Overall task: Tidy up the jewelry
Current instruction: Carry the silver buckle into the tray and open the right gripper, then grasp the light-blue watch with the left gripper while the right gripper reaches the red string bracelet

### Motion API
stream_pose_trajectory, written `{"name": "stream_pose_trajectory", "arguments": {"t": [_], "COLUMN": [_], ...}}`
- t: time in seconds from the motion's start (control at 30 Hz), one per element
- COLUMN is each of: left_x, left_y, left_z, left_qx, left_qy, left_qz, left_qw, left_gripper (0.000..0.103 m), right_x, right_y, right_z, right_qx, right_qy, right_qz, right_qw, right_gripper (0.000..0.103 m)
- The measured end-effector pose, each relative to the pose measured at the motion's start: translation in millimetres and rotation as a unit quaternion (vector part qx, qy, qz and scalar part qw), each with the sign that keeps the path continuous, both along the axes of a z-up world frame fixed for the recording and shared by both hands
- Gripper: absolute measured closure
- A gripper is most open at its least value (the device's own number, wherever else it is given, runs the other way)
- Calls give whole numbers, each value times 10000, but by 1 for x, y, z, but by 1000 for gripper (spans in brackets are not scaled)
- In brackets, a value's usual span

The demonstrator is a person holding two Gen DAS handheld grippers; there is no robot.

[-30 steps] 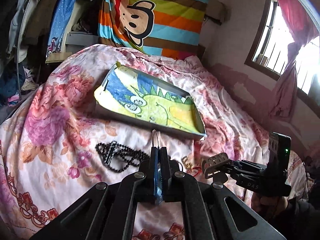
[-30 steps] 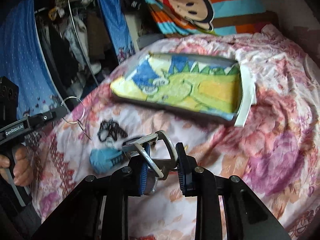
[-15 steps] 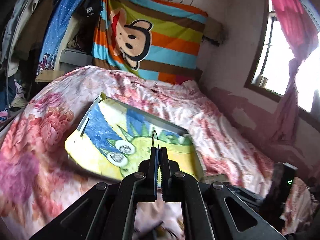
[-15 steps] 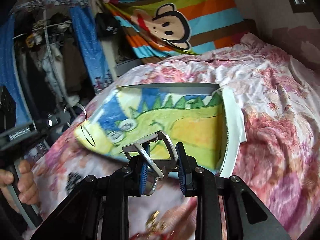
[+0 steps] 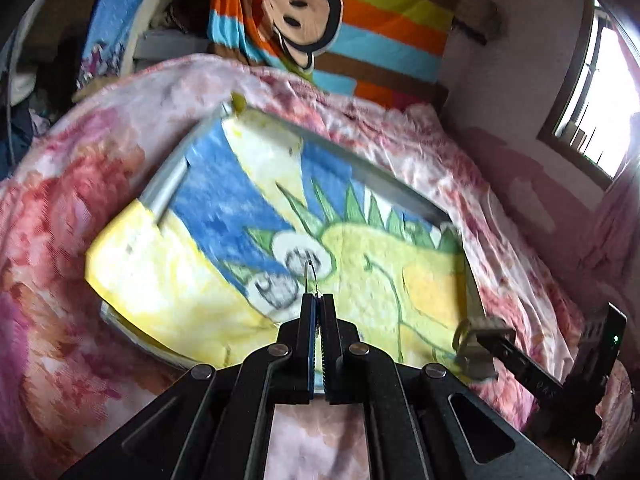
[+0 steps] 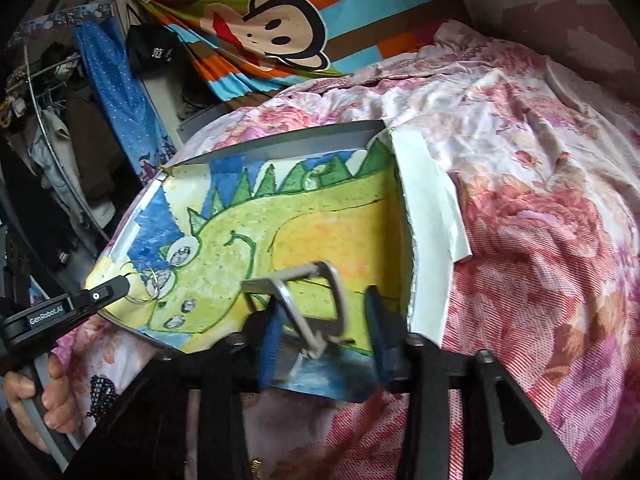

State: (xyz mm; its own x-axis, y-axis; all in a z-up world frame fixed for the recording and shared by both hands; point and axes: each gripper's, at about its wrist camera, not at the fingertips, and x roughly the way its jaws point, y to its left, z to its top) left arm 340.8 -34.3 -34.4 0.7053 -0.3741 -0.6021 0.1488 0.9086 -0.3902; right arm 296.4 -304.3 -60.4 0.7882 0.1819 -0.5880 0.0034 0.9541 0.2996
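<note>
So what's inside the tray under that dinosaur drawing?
The dinosaur drawing covers the whole bottom of the grey tray, so nothing under the paper can be seen. Above the paper, the left gripper holds a thin wire ring and the right gripper a metal buckle.

left gripper point(image 5: 317, 300) pinched, right gripper point(image 6: 322, 316) (seemingly) parting

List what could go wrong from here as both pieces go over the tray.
1. The right hand-held gripper has just been opening, with the metal buckle hanging loose between its jaws. It sits near the tray's front edge and could drop onto the bedspread instead.
2. The left hand-held gripper pinches only the thin edge of the wire ring; it could slip out early.
3. The tray lies tilted on soft bedding, so dropped pieces may slide.
</note>
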Motion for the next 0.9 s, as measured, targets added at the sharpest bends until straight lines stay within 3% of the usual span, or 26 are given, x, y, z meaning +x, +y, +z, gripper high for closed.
{"name": "stream_pose_trajectory", "arguments": {"t": [0.07,0.17,0.23,0.27,0.4,0.5,0.53,0.7,0.9], "left_x": [-1,-4,-5,-8,-22,-41,-49,-82,-130], "left_y": [-2,-9,-14,-18,-24,-20,-18,-8,0], "left_z": [0,1,1,2,7,16,20,35,52], "left_qx": [58,225,347,421,471,441,435,421,678], "left_qy": [42,71,123,149,126,-57,-189,-404,-957], "left_qz": [2,-54,-146,-198,-265,-85,18,255,495], "left_qw": [10000,9997,9992,9988,9985,9990,9989,9980,9919], "left_gripper": [100,100,94,85,68,21,19,9,2], "right_x": [0,-1,-5,-9,-26,-41,-49,-84,-129], "right_y": [1,4,8,6,8,7,7,13,21], "right_z": [0,2,5,8,24,38,43,61,82], "right_qx": [-14,-100,-236,-289,-525,-508,-480,-516,-708], "right_qy": [26,55,68,40,-201,-482,-593,-1034,-1537], "right_qz": [15,75,97,90,29,58,84,210,301], "right_qw": [10000,9999,9997,9995,9984,9975,9970,9931,9851], "right_gripper": [48,47,41,40,32,18,11,2,2]}}
